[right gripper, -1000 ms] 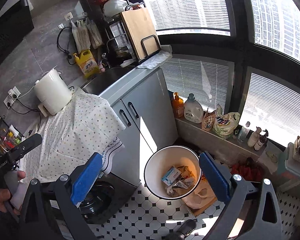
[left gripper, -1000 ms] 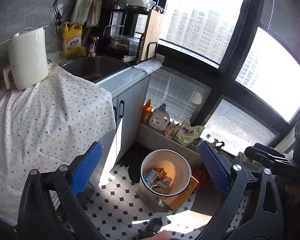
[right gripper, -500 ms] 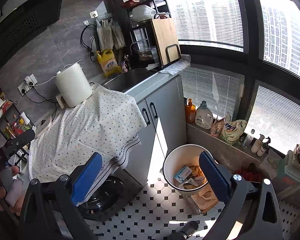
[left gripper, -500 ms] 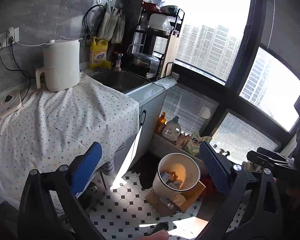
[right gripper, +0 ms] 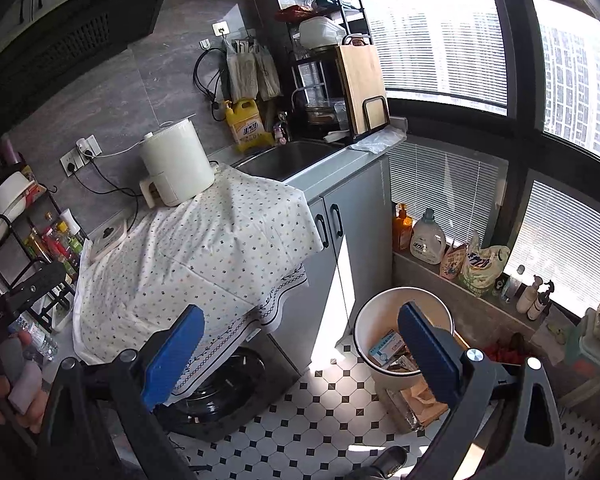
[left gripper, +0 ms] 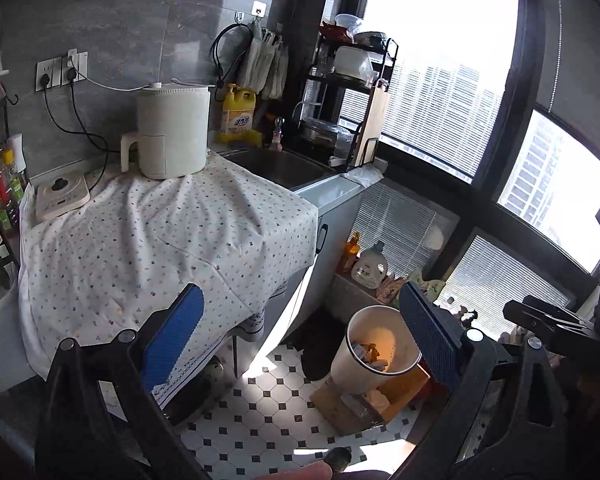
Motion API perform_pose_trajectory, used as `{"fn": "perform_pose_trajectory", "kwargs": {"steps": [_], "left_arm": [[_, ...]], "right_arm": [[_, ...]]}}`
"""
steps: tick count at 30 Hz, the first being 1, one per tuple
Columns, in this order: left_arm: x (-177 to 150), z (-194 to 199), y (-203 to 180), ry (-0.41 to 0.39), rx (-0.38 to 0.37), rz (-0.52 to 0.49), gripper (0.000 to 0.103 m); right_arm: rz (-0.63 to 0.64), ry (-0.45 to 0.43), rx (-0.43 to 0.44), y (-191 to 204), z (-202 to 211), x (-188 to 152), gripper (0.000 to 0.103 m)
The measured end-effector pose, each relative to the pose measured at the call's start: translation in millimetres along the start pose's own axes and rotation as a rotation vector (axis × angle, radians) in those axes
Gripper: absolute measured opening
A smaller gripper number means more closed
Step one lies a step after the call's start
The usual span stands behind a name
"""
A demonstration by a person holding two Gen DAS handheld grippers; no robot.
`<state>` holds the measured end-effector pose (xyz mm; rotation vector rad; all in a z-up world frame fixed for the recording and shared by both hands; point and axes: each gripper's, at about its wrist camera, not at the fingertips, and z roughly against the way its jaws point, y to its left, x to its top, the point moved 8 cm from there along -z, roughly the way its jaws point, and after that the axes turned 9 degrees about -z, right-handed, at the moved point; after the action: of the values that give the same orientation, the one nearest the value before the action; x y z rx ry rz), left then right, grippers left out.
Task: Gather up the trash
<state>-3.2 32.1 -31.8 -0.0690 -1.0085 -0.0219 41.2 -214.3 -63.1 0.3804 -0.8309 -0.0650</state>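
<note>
A white trash bin [left gripper: 374,350] stands on the tiled floor below the window; it also shows in the right wrist view [right gripper: 384,320]. It holds paper and a small blue-and-white box [right gripper: 386,346]. My left gripper [left gripper: 300,336] is open and empty, high above the floor, left of the bin. My right gripper [right gripper: 300,344] is open and empty, also well above the bin. Both have blue pads [left gripper: 176,332].
A washing machine under a dotted white cloth [left gripper: 160,236] carries a white appliance [left gripper: 172,132] and a small scale [left gripper: 62,196]. Sink [left gripper: 280,166], dish rack [left gripper: 348,104] and cutting board [right gripper: 360,84] lie beyond. Detergent bottles [right gripper: 428,238] line the sill. A cardboard box [left gripper: 364,400] sits under the bin.
Both grippers have risen and drawn back from the bin; it now looks smaller and lower. More of the counter, wall sockets and spice rack have come into view. Jaws stay open.
</note>
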Motion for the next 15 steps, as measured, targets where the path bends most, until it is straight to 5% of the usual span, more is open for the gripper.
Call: {"fn": "perform_pose_trajectory", "kwargs": {"steps": [15], "left_arm": [[-9, 15, 11, -0.004, 0.036, 0.014, 0.097]], "right_arm": [[0.019, 0.017, 0.017, 11, -3, -9, 0.095]]}}
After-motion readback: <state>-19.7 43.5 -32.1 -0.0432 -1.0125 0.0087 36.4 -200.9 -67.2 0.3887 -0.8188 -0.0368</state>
